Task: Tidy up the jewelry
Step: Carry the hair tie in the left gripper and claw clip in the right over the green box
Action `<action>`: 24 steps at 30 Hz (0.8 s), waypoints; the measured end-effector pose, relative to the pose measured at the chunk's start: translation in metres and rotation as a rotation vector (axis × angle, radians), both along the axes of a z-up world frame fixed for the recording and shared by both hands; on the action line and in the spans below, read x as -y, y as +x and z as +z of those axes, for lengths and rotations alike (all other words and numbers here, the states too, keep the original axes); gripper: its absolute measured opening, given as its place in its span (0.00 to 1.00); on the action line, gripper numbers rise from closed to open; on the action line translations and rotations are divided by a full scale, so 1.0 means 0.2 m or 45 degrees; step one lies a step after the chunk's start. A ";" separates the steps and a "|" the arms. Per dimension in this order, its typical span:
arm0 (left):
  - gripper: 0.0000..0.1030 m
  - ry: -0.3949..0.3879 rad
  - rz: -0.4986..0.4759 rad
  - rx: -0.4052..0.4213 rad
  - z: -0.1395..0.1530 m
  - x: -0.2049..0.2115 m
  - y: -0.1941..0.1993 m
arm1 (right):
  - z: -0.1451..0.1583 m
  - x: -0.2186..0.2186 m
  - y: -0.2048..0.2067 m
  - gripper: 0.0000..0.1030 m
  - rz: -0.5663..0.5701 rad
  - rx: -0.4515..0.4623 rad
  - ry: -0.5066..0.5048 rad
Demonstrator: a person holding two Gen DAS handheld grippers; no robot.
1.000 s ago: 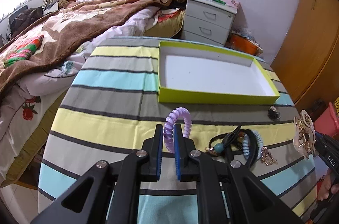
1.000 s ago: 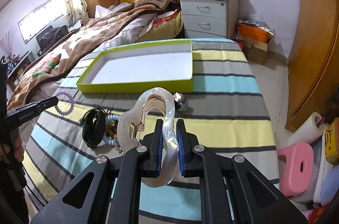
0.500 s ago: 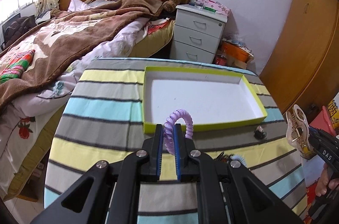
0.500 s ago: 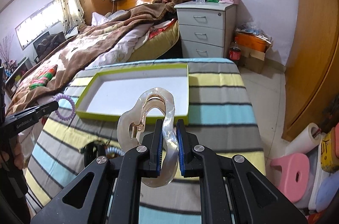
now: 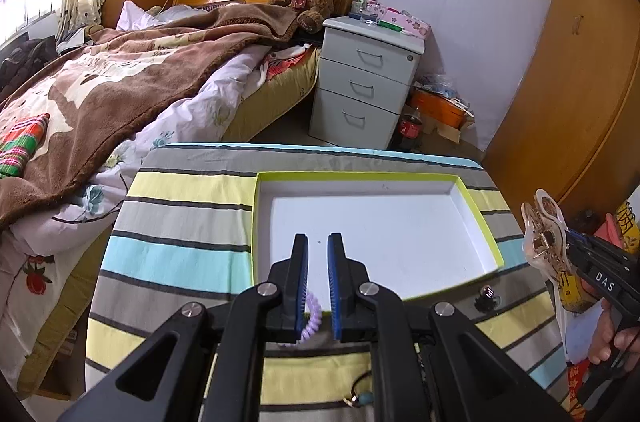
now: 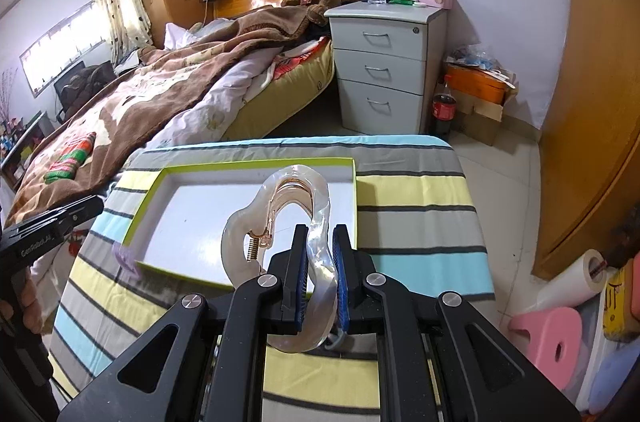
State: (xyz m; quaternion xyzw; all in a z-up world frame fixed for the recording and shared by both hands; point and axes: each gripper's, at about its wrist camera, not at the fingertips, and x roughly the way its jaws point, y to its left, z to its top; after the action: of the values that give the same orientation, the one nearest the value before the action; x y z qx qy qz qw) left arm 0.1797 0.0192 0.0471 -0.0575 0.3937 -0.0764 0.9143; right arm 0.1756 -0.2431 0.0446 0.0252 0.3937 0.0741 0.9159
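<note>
My left gripper (image 5: 317, 242) hangs over the near part of a white tray with a lime-green rim (image 5: 360, 175). Its jaws are narrow and nothing sits between the tips. A purple spiral hair tie (image 5: 311, 318) shows low in the gap, beneath the jaws by the tray's near rim. In the right wrist view the tie (image 6: 126, 256) is a blur at the tray's near-left corner (image 6: 256, 164), under the left gripper (image 6: 94, 208). My right gripper (image 6: 320, 234) is shut on a pearly clear claw clip (image 6: 280, 198), held above the tray's near-right side. The clip (image 5: 546, 234) also shows at the right.
A small dark ring-like piece (image 5: 486, 296) lies on the striped tablecloth (image 5: 172, 254) before the tray. A beaded piece (image 5: 358, 400) shows at the bottom edge. A bed is on the left, a grey nightstand (image 6: 384, 70) behind, a pink stool (image 6: 556, 338) on the floor at right.
Both grippers have risen and moved from the jewelry pile toward the tray. The purple tie, earlier upright between the left fingertips, now sits low beneath the jaws. The clip stays gripped.
</note>
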 end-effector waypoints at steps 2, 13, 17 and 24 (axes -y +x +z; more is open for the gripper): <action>0.10 0.002 0.005 -0.006 -0.02 -0.02 0.02 | -0.02 -0.01 0.02 0.12 0.001 -0.009 -0.003; 0.36 0.026 0.027 -0.154 -0.25 -0.18 -0.07 | -0.09 -0.03 0.01 0.12 0.029 -0.040 0.018; 0.40 0.043 0.021 -0.215 -0.33 -0.18 -0.10 | -0.09 -0.04 0.00 0.12 0.037 -0.038 0.014; 0.40 0.157 -0.038 -0.293 -0.46 -0.10 -0.11 | -0.07 -0.05 -0.02 0.12 0.042 -0.018 0.007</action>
State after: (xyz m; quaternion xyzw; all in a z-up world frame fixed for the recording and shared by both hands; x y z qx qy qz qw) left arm 0.1572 0.0384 -0.0447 -0.0037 0.5007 -0.0587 0.8636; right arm 0.1718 -0.2325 0.0312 0.0219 0.4005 0.0902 0.9116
